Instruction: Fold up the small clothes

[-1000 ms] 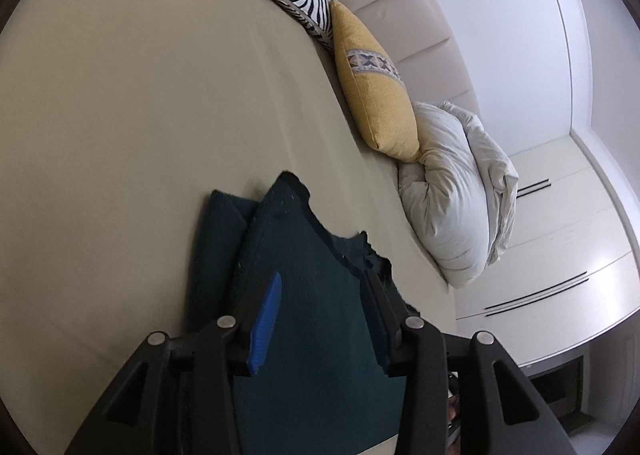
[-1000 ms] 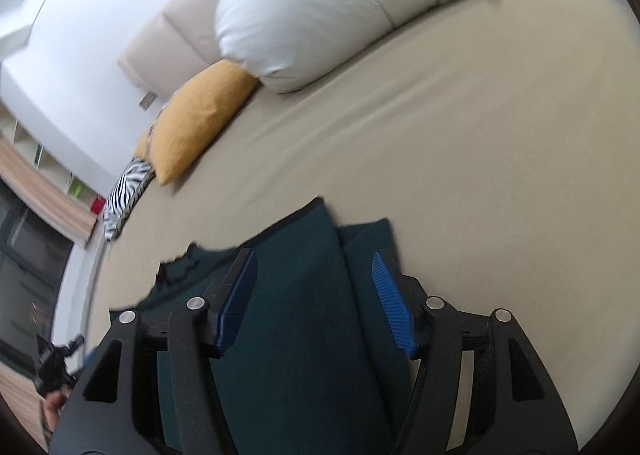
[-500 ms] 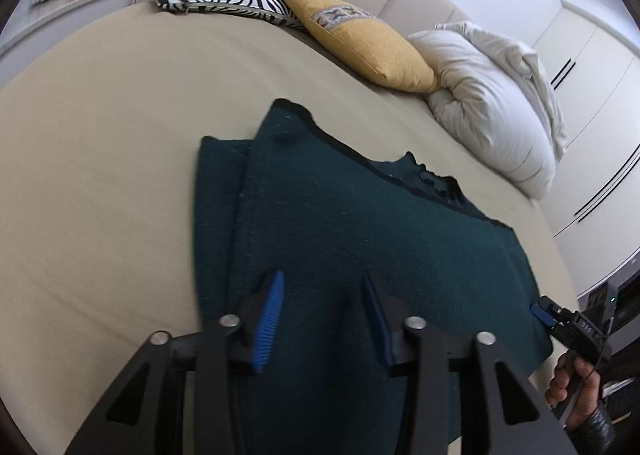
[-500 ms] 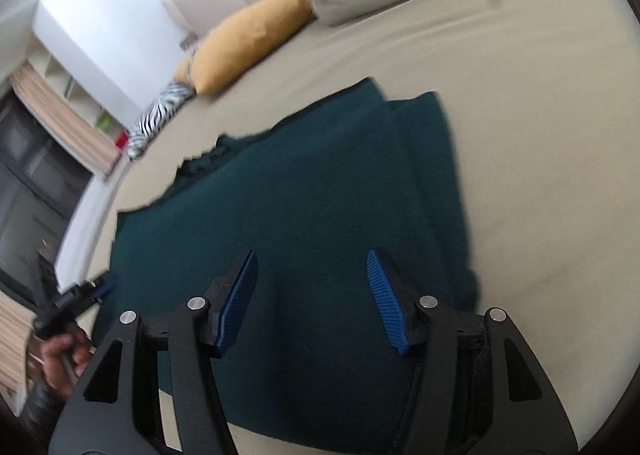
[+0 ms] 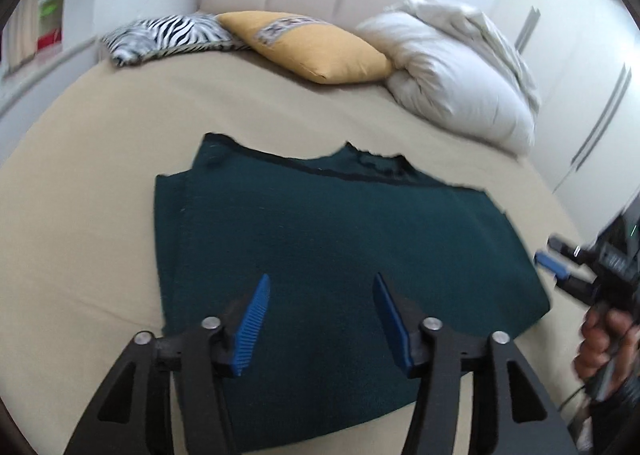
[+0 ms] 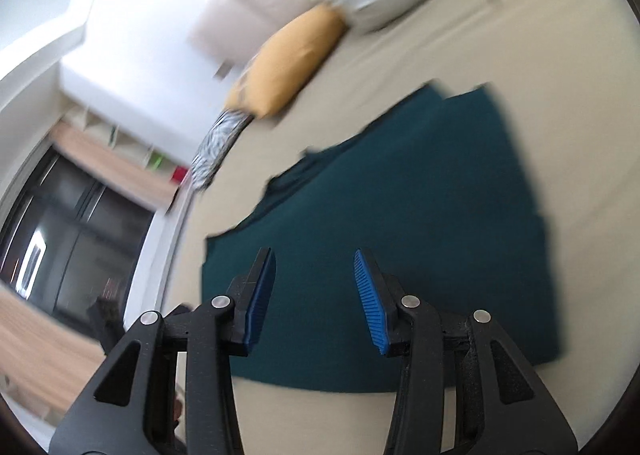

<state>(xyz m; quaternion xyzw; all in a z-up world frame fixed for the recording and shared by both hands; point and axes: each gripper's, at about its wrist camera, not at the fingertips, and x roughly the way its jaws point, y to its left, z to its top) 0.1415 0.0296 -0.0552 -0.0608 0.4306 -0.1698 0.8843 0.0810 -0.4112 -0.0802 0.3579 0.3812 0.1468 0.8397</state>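
Dark green knit garment [image 5: 336, 239] spread flat on a beige bed [image 5: 80, 183], one side edge folded in, black-trimmed neckline at the far edge. Left claw [image 5: 320, 315] above its near part, just widened, gripping nothing. Right claw [image 6: 314, 291] above the opposite edge, just narrowed, partly apart, also gripping nothing.
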